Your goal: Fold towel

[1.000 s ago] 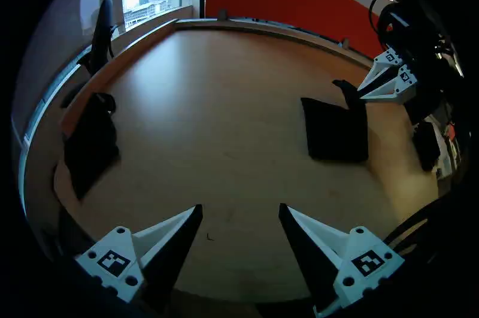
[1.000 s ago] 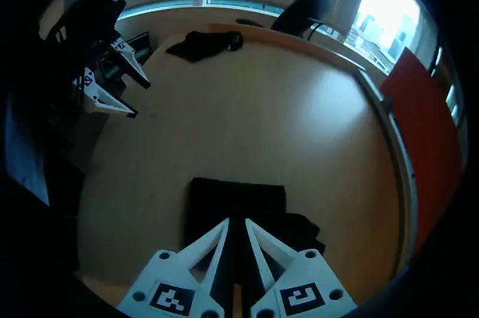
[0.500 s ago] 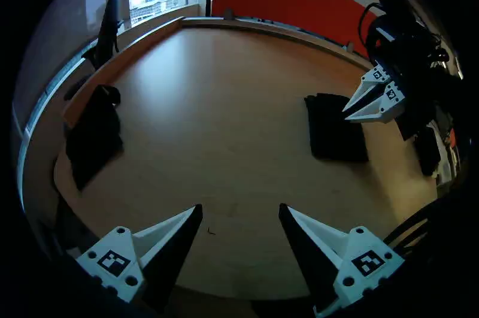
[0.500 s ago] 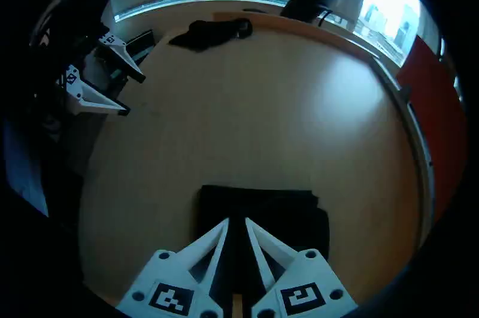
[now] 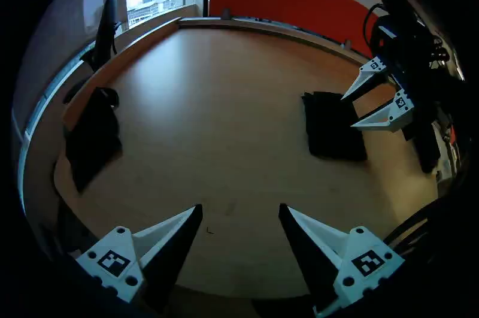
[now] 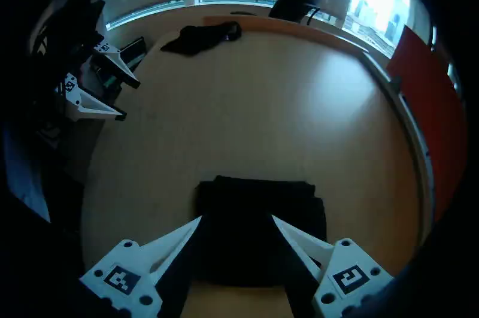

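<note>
The right tool (image 6: 236, 219) hung wide open over the folded towel (image 6: 251, 198); the left tool (image 5: 239, 207) was open, empty. Lifting off gently looked best.

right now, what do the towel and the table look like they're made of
Towel: soft dark fabric, matte; it lies as a limp folded slab with rumpled edges.
Table: probably wood or wood-look laminate, smooth, semi-glossy; warm brown top with soft window glare.
</note>
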